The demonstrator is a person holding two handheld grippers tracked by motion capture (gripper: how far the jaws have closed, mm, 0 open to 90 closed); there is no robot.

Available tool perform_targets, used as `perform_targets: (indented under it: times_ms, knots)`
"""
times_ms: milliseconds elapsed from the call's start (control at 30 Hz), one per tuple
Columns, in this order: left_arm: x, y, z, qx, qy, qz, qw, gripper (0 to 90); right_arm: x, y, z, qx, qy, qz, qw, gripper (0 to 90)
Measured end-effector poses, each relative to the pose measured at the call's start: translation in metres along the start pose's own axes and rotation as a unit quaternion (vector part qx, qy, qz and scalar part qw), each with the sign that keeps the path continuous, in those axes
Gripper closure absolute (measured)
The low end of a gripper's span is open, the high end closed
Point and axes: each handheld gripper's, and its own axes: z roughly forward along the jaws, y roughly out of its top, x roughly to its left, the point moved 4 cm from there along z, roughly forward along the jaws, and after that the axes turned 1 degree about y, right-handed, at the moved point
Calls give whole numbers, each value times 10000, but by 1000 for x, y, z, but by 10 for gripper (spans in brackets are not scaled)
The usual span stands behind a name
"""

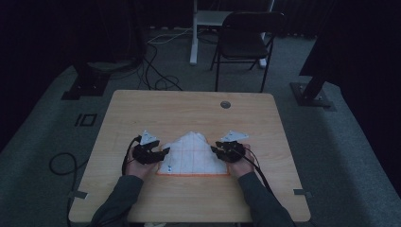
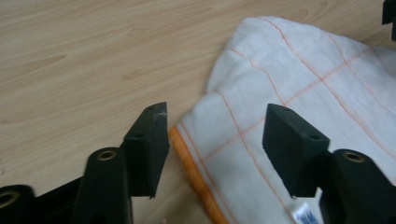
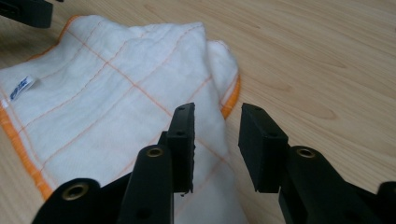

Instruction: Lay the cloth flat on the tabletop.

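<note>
room: dim | floor (image 1: 331,142): grey carpet – cables | chair (image 1: 243,40): black, folding – behind table (image 1: 189,106)

a black folding chair (image 1: 246,40) stands beyond the wooden table (image 1: 189,106), cables (image 1: 158,78) looping nearby.

I count one cloth (image 1: 193,155) on my desk (image 1: 189,106), a single white piece with thin orange lines and an orange hem. It carries one small label with blue print (too blurred to read). I hold two tongs: the left tongs (image 1: 163,152) and the right tongs (image 1: 215,148), each with two black jaws and one grey three-cornered plate on top. One cable trails from each, so two in all. The desk itself is one, with one round grommet (image 1: 225,104) near its far edge. Beyond it stands one dark folding chair (image 1: 246,40).
</note>
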Motion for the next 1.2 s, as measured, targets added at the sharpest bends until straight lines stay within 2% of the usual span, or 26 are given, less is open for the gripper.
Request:
perform_targets:
  times_ms: [133, 167, 233, 333, 500, 567, 633, 667, 733, 800, 900, 1000, 1067, 1200]
  knots:
    - [-2, 9, 10, 55, 22, 35, 10000, 369, 3, 7, 12, 28, 76, -50, 10000, 645]
    - [-3, 11, 13, 82, -40, -7, 10000, 364, 3, 8, 15, 48, 77, -57, 9999, 637]
    - [-1, 13, 18, 157, -29, -48, 9999, 360, 2, 11, 20, 27, 118, -58, 9999, 622]
    - [2, 12, 22, 215, 44, -85, 9997, 367, 1, 13, 29, 117, 170, -85, 9998, 588]
    - [4, 8, 27, 375, -63, -171, 9991, 400, -1, 15, 35, 147, 265, -9, 9995, 583]
    - [4, 6, 30, 471, -59, -211, 9986, 466, -2, 15, 38, 227, 303, 23, 9993, 593]
    - [5, 5, 32, 559, -77, -278, 9980, 555, -2, 13, 41, 329, 337, 11, 9989, 705]
    - [5, 5, 32, 581, -112, -294, 9978, 662, -1, 13, 41, 360, 387, -3, 9986, 788]
    - [3, 7, 29, 588, -129, -249, 9979, 794, 0, 14, 39, 368, 397, -98, 9985, 861]
    - [1, 10, 24, 478, -119, -222, 9985, 852, 3, 17, 34, 311, 380, -176, 9986, 876]
    - [-8, 20, 10, 204, -150, -140, 9996, 869, 8, 23, 22, 215, 329, -341, 9986, 878]
    - [-19, 25, -3, 43, -171, 36, 9998, 870, 16, 26, 9, 177, 248, -570, 9979, 876]
    - [-28, 25, -9, -28, -192, 130, 9997, 870, 21, 25, 0, 176, 188, -718, 9971, 875]
    - [-43, 16, -15, -78, -330, 209, 9992, 869, 27, 14, -14, 203, 114, -815, 9964, 875]
